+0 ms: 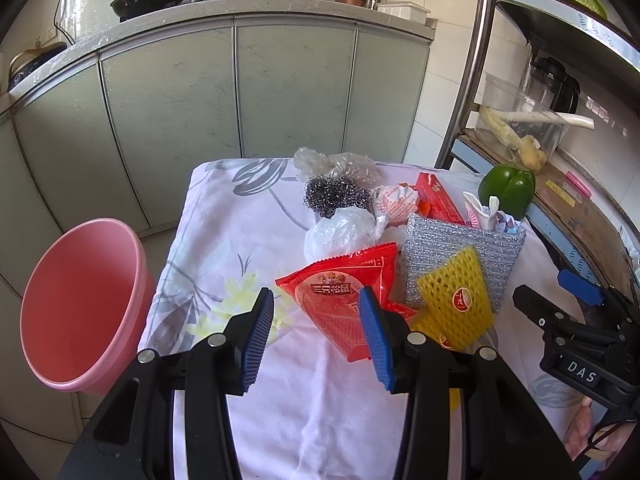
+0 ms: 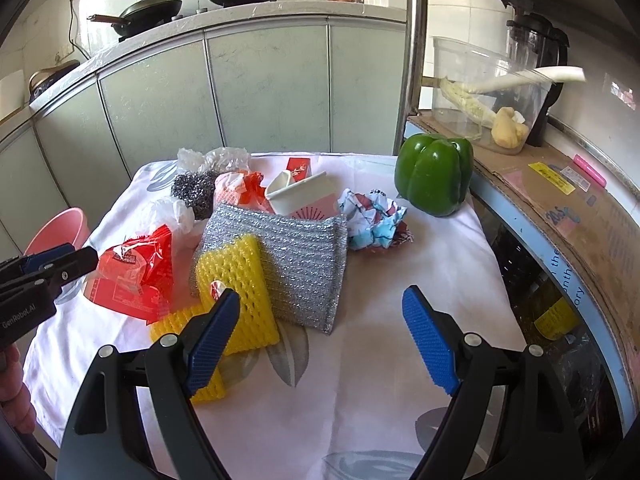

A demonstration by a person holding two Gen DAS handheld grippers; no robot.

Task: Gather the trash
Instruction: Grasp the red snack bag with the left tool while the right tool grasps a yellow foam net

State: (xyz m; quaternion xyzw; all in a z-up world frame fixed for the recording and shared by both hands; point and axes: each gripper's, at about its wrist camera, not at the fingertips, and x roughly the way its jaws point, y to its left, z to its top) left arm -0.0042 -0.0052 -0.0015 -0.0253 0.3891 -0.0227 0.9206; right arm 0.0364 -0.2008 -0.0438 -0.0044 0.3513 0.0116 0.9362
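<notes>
A pile of trash lies on the cloth-covered table [image 1: 240, 248]: a red snack wrapper [image 1: 344, 296] [image 2: 132, 276], yellow foam netting [image 1: 456, 300] [image 2: 236, 288], a crumpled white plastic bag [image 1: 340, 232], clear plastic film [image 1: 340, 164], a flattened paper cup [image 2: 304, 196] and crumpled printed paper [image 2: 372, 220]. My left gripper [image 1: 316, 336] hovers open just short of the red wrapper. My right gripper [image 2: 320, 336] is open too, with its left finger over the yellow netting. A pink bin [image 1: 84, 304] stands on the floor left of the table.
A silver scouring cloth [image 2: 296, 256], a steel wool ball [image 2: 192, 188], a red box [image 1: 436, 196] and a green pepper [image 2: 434, 174] also sit on the table. A metal rack [image 2: 560, 208] with a clear tub [image 2: 480, 92] borders the right side. Kitchen cabinets [image 1: 240, 80] stand behind.
</notes>
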